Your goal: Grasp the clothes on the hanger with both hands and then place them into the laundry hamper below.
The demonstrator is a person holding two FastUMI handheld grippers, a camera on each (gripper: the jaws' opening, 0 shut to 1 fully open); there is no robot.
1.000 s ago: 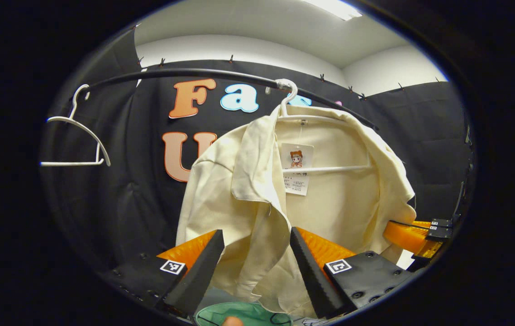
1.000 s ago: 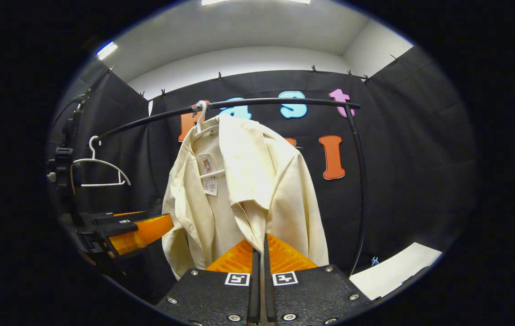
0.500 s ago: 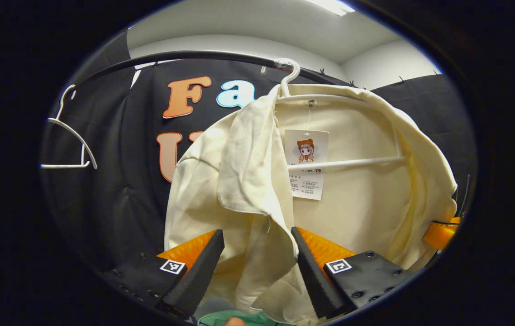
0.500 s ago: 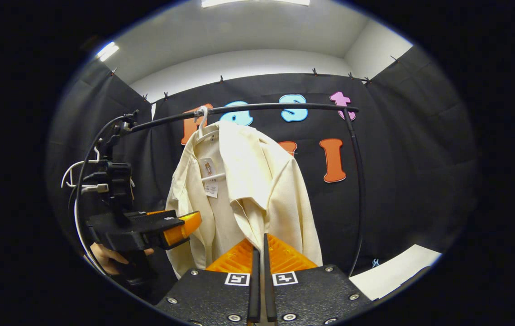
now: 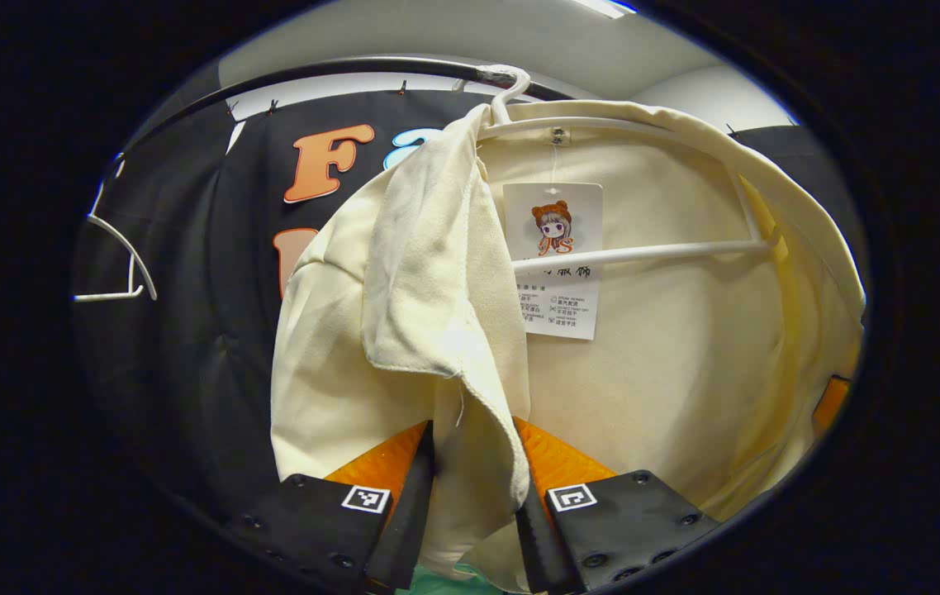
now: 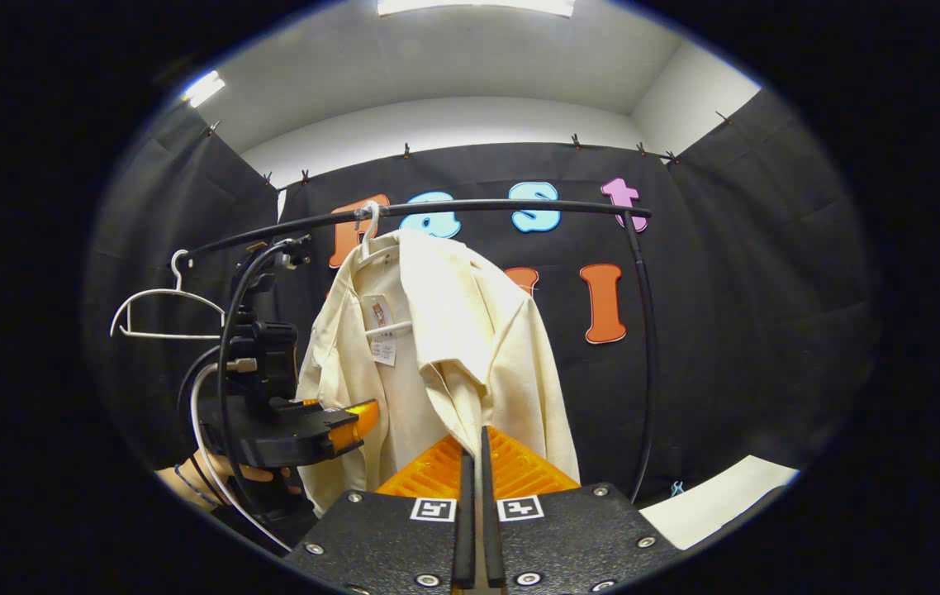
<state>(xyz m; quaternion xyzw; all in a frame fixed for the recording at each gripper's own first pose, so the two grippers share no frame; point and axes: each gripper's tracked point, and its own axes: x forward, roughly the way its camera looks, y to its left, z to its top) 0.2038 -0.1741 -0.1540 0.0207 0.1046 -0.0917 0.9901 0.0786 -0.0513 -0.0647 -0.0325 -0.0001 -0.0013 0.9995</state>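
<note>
Up close, the left claw [image 5: 470,496] pinched the front edge of the cream shirt [image 5: 404,273] between both fingers. Its right counterpart [image 6: 474,529] sat closed on nothing — the shirt hung beyond at 12 o'clock on a white hanger [image 6: 371,240] from the black rail [image 6: 519,207].

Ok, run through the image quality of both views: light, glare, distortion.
Left gripper view: the cream shirt is evenly lit and sharp, and the fisheye bows the black rail. Right gripper view: the ceiling light is blown out, and the rail curves.
</note>
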